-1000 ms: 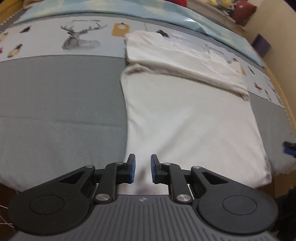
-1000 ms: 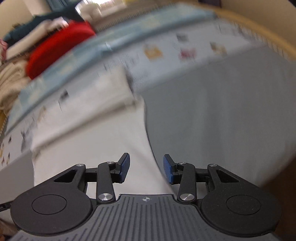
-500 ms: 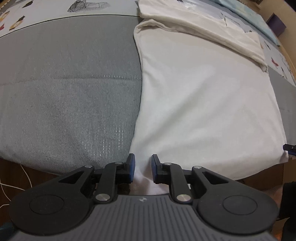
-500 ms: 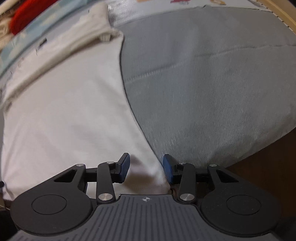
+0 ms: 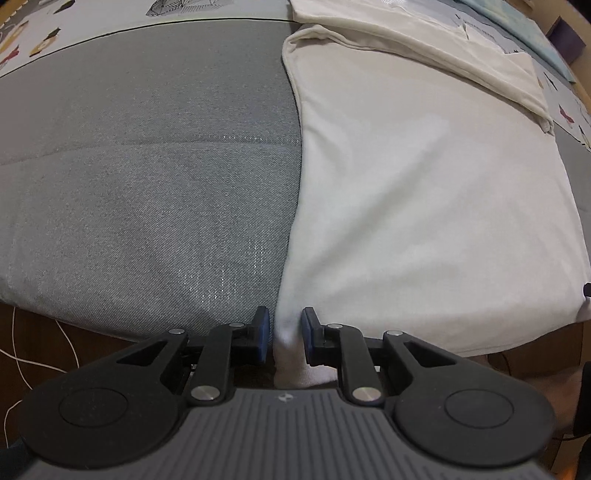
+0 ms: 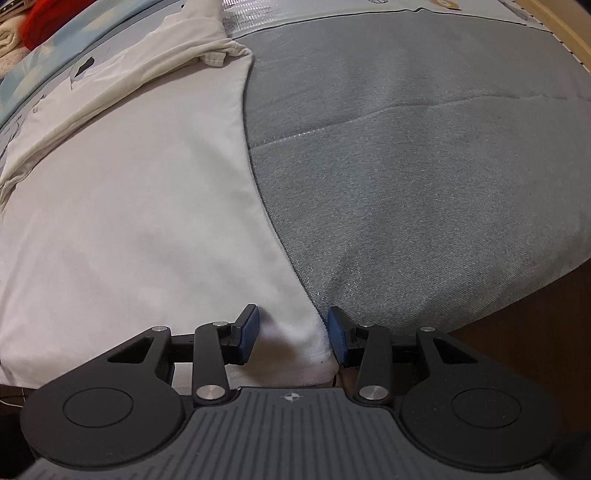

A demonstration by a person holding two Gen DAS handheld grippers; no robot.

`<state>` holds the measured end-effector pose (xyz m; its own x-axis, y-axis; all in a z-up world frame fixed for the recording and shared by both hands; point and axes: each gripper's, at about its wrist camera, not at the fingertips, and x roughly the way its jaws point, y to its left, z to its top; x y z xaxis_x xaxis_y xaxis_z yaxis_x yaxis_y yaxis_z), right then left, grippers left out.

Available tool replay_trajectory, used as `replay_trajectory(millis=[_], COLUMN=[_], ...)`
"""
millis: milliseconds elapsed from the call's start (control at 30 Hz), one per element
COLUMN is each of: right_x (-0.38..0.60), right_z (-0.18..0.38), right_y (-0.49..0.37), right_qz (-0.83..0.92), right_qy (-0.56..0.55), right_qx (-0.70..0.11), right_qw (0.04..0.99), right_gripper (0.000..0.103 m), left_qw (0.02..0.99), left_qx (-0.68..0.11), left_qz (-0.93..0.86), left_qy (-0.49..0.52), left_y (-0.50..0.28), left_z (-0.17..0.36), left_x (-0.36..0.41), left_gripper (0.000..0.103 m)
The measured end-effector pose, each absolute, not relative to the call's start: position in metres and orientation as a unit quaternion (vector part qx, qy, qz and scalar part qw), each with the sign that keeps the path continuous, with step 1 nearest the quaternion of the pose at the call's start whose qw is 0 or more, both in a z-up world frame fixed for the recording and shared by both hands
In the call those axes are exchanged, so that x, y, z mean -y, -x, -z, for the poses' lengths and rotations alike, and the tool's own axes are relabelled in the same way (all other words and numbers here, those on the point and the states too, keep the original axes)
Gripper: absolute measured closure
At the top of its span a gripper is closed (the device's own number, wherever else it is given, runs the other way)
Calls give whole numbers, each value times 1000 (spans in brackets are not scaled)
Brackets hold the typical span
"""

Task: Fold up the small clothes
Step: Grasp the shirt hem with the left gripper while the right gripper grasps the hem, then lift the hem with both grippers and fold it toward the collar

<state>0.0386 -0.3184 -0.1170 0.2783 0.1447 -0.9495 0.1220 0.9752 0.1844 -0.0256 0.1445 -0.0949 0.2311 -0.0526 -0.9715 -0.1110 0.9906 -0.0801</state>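
A white shirt [image 5: 424, 184] lies flat on the grey bed cover [image 5: 147, 166], and its far part [image 5: 424, 40] is folded over towards me. My left gripper [image 5: 283, 334] points steeply down at the near left corner of the hem. That corner hangs between the blue pads, which stand narrowly apart and do not pinch it. In the right wrist view the same shirt [image 6: 129, 221] fills the left half. My right gripper [image 6: 293, 334] is open wider over the near right corner, with the cloth's edge lying between its fingers.
The grey cover [image 6: 424, 166] ends at the bed's near edge, with dark wood floor below. A white cable [image 5: 37, 354] trails on the floor at the left. A patterned sheet [image 5: 74, 22] lies beyond the shirt, and a red item [image 6: 40, 14] sits at the far left.
Both grippers tipped down and sank to the shirt's near hem. The hem corners now sit between the fingers. Finger spacing looks the same, and the last half second shows almost no motion.
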Motion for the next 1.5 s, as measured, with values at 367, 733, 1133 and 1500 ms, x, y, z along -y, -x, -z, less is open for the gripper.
replay_trajectory(millis=[367,733,1133,1500], right_x=[315,312,344,394], right_z=[113,112,28,-67], right_y=[-35,-36,-25,49], right_qz=[-33,-39,-78,-171], right_qy=[-113,-110,-203,-219], right_qx=[-598,-593,-492,-449], right_qw=[793,797,843,849], right_gripper=[92,95,99,100], left_qw=[783,797,861,892], left_qx=[-619,-602,-501,-423], left_qz=[-7,2,86,159], left_qy=[58,45,-3,11], left_y=[26,27,65,141], left_z=[94,89,-14,-117], left_x=[-140,-135,-126,-170], left_gripper=[91,99,102,102])
